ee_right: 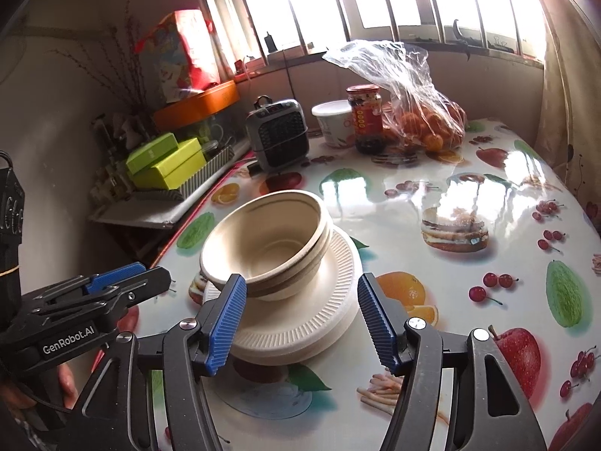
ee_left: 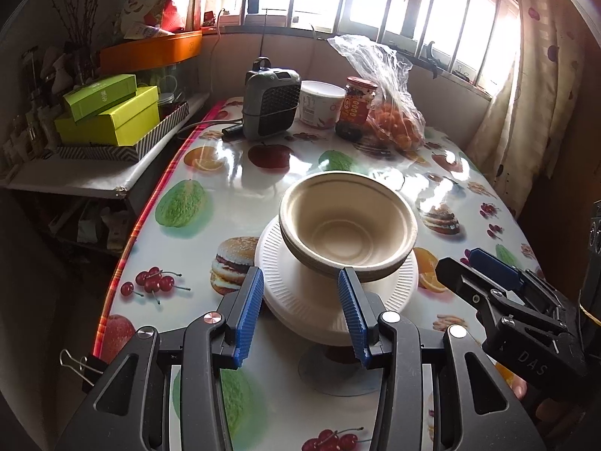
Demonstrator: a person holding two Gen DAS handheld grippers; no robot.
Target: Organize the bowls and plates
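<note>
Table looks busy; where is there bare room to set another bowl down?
Free: the patch right of the plates and bowls, and the stretch between them and the jar. Crowded: the far edge, with heater, tub, jar and orange bag.

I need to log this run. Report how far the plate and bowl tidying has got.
Done: the bowls sit nested on the stacked plates, one pile on the table. In hand: nothing; the left gripper and right gripper are both open beside the pile. Left: no other loose plates or bowls show.
</note>
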